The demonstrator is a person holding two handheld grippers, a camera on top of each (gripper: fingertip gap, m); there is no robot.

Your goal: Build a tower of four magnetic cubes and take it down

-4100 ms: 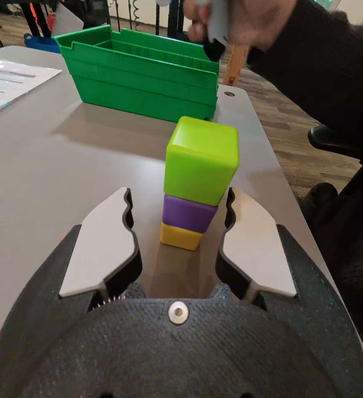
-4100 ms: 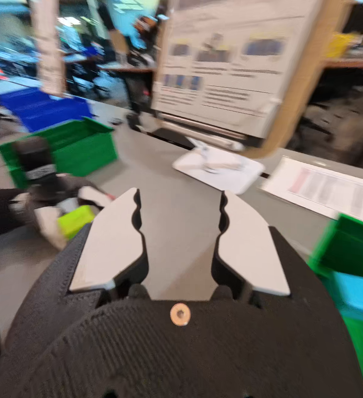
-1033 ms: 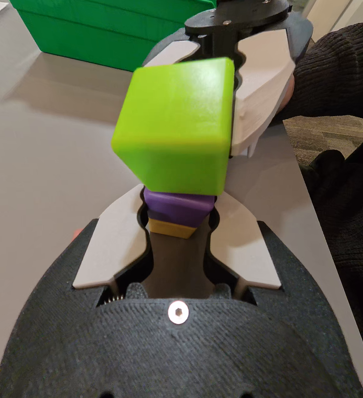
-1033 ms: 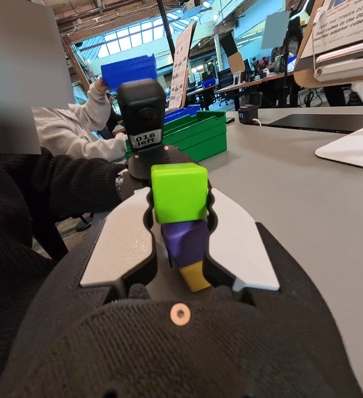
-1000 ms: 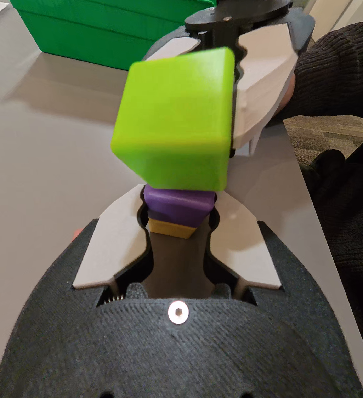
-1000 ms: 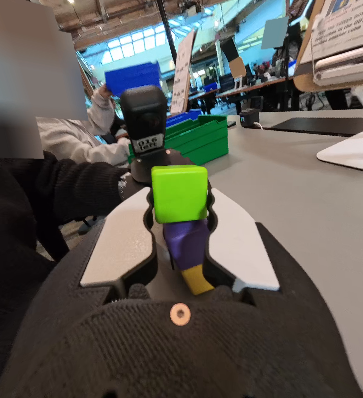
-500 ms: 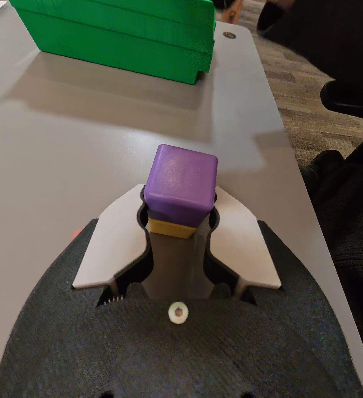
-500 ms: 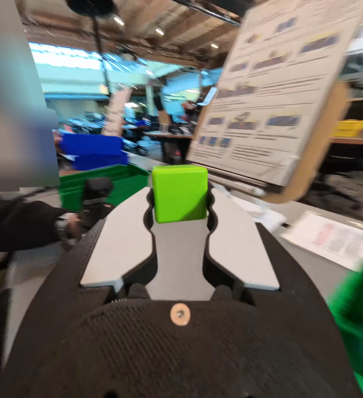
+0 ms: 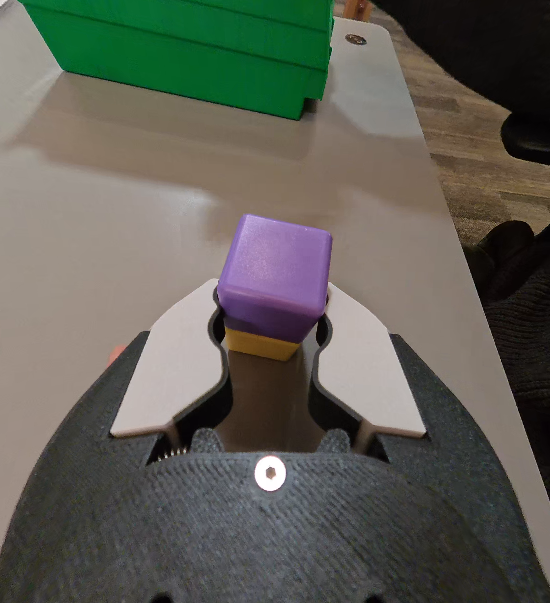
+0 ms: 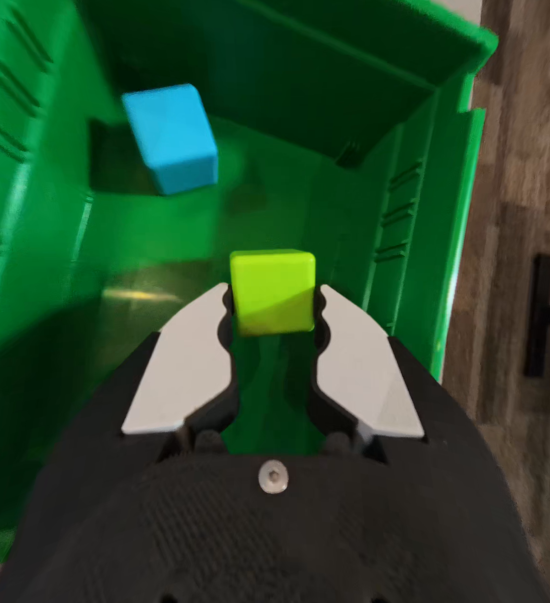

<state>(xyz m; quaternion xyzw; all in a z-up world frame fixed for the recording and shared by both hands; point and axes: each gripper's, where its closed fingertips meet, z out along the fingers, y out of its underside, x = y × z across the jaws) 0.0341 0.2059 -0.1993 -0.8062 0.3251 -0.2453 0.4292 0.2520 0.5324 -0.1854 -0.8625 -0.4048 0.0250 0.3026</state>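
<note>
In the left wrist view my left gripper (image 9: 272, 292) is shut on a purple cube (image 9: 275, 270), which sits on a yellow cube (image 9: 260, 347) on the grey table (image 9: 104, 208). In the right wrist view my right gripper (image 10: 273, 293) is shut on a lime green cube (image 10: 272, 290) and holds it above the inside of a green bin (image 10: 55, 228). A light blue cube (image 10: 170, 142) lies on the bin floor, farther in and to the left. The right view is blurred.
Another green bin (image 9: 182, 55) stands at the far end of the table in the left wrist view. The table's right edge (image 9: 456, 261) runs close by, with wood floor and a dark chair beyond. In the right wrist view, wood floor (image 10: 521, 195) lies past the bin's right wall. Left tips to right tips: about 40 cm.
My right gripper lifted the lime green cube off the purple cube and carried it away to above the green bin. My left gripper stayed shut on the purple cube.
</note>
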